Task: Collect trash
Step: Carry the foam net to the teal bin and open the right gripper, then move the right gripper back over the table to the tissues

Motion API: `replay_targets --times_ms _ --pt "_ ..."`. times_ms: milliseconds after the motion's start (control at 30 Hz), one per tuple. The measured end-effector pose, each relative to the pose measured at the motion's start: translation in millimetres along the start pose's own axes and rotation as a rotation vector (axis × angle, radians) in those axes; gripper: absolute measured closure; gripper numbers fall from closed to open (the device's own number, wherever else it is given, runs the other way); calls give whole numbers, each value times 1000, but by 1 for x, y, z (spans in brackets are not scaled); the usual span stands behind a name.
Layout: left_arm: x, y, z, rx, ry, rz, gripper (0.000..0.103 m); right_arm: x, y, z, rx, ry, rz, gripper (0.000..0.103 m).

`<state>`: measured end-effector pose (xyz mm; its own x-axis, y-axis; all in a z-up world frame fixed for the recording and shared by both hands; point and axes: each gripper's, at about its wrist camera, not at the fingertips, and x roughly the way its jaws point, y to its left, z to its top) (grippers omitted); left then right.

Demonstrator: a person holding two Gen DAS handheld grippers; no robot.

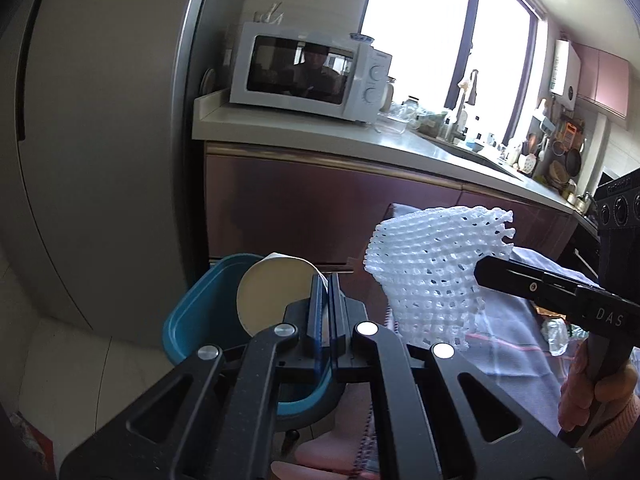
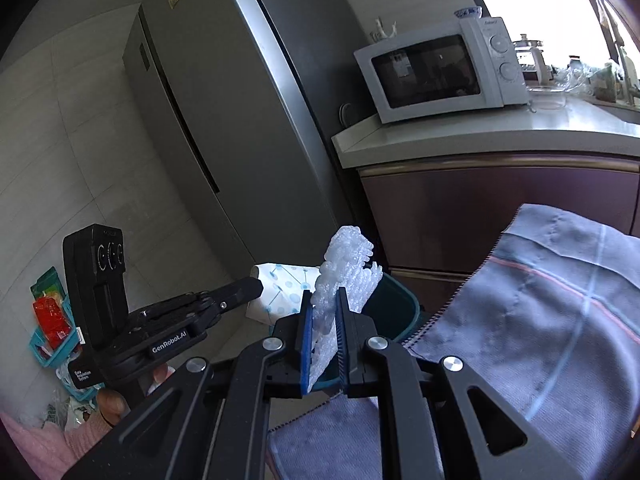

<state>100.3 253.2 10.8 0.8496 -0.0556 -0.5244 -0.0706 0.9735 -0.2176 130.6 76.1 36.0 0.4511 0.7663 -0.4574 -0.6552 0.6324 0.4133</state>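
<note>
Left tongs [image 1: 327,280] clamped on paper cup [image 1: 272,292]; right tongs [image 2: 323,300] clamped on foam net [image 2: 344,276]

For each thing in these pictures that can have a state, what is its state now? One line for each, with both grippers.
left gripper: shut on paper cup
paper cup: held, tilted, above the bin
right gripper: shut on foam net
foam net: held in the air
blue bin: open, no lid
microwave: door closed
fridge: doors closed

home kitchen | microwave [image 1: 310,74], fridge [image 2: 224,120], sink counter [image 1: 360,136]
</note>
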Motion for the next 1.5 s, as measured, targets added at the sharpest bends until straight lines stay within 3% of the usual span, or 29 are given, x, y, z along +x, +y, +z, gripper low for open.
replay_targets --times_ms 267,533,767,900,1133,1333,1500 --pt "59 36 -4 -24 95 59 100 81 -9 2 58 163 -6 93" --pt "102 39 -23 -28 182 83 100 139 -23 -6 102 318 -65 91" --pt "126 39 -37 -29 233 104 95 149 -31 -12 132 352 -107 77" --pt "123 36 -41 -38 223 109 94 137 -34 -15 137 336 -110 76" --pt "83 11 -38 -8 136 60 77 74 -28 -18 101 238 -78 72" --pt "46 -36 -35 56 53 -58 59 -7 -27 -29 52 125 -115 62" --pt "27 -89 -44 117 41 -192 51 -84 -36 -47 40 16 -225 58"
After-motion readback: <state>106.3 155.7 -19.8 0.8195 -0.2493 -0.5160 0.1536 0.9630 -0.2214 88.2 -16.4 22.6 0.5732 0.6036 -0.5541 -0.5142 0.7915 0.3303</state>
